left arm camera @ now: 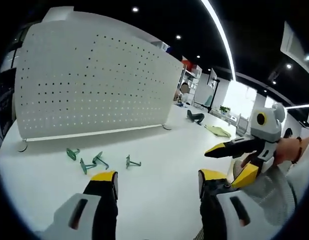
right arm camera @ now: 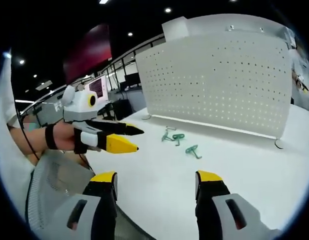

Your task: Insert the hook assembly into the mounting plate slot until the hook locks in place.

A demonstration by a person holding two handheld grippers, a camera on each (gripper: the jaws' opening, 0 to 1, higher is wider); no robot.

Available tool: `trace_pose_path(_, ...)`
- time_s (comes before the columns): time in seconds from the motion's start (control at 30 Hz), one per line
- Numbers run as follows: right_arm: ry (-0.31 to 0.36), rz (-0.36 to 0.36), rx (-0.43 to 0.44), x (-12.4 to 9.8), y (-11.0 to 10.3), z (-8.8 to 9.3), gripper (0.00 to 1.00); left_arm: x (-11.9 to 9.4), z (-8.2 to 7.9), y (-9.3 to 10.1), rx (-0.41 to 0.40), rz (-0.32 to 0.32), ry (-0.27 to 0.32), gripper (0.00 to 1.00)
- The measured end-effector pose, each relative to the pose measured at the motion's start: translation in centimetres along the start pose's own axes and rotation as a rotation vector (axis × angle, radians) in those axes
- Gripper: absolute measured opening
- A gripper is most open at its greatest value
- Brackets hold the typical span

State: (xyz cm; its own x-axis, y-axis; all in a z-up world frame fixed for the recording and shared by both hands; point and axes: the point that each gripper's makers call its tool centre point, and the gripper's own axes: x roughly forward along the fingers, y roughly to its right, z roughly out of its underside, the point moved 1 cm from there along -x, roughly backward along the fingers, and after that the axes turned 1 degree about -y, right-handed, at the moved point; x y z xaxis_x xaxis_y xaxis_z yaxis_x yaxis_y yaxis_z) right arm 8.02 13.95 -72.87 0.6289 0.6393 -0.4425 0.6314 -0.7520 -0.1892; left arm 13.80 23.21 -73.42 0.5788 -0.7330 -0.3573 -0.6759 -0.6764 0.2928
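With my left gripper (left arm camera: 157, 182) and right gripper (right arm camera: 157, 182) both apart and empty, 4 green hooks (left arm camera: 98, 161) lie mid-desk (left arm camera: 159, 150) before the upright pegboard (left arm camera: 94, 80); each looks light, stiff, best pinched at its shank.

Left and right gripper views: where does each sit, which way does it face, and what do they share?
Left gripper view: on the left gripper, facing the pegboard and green hooks; right gripper and hand at right.
Right gripper view: on the right gripper, facing the same pegboard; left gripper and hand at left.
Shared: pegboard, hooks, white table.
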Motion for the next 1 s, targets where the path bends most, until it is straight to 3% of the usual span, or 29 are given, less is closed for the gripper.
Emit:
trace_pose_path(0.2, 0.009, 0.011, 0.009, -0.3, 0.1, 0.0, 0.64, 0.8, 0.4, 0.2, 0.025, 0.007, -0.029, 0.65)
trace_pose_path(0.33, 0.001, 0.013, 0.012, -0.3, 0.2, 0.1, 0.64, 1.2, 0.2, 0.1, -0.035, 0.017, -0.028, 0.61)
trace_pose_path(0.43, 0.001, 0.017, 0.018, -0.3, 0.2, 0.2, 0.64, 1.6, -0.1, -0.1, -0.003, 0.017, -0.029, 0.6)
trace_pose_path(1.0, -0.004, 0.063, 0.049, -0.9, 0.8, 0.8, 0.63, 4.2, 1.7, -1.6, -0.001, 0.001, -0.11, 0.55)
